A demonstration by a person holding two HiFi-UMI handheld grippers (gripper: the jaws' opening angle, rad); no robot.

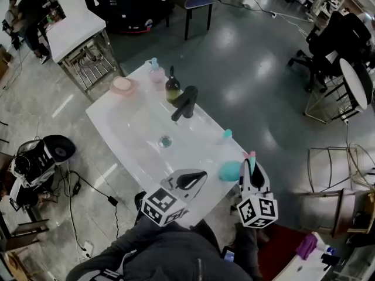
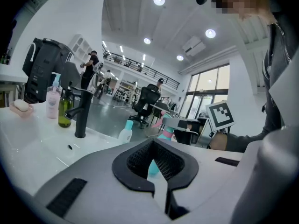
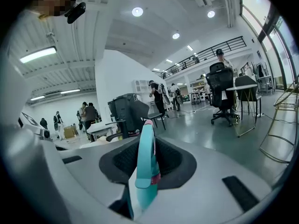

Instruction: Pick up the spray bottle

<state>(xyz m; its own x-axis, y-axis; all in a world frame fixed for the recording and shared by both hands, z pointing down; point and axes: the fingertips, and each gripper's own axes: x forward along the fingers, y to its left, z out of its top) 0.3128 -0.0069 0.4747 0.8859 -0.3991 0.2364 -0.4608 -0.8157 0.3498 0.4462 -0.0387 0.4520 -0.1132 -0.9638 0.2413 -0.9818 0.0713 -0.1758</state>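
Head view: we are seeing the spray bottle (image 1: 230,170) at the bench's (image 1: 135,127) near edge | left gripper view: left claw (image 2: 154,164) together, empty | right gripper view — right claw (image 3: 145,153) clamping its narrow top — it may be swivelling loose when lifting.

Glossy grey floor (image 1: 252,81); round ceiling lights (image 2: 159,0); tall windows (image 2: 207,97); black office chair (image 3: 220,85).

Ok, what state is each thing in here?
Spray bottle: upright, clamped in the right gripper.
Right gripper: shut on the spray bottle.
Left gripper: shut, empty.
Faucet: off, no water running.
Dark bottle: upright.
Pump bottle: upright.
Small bottle: upright, cap on.
Soap dish: holds a bar of soap.
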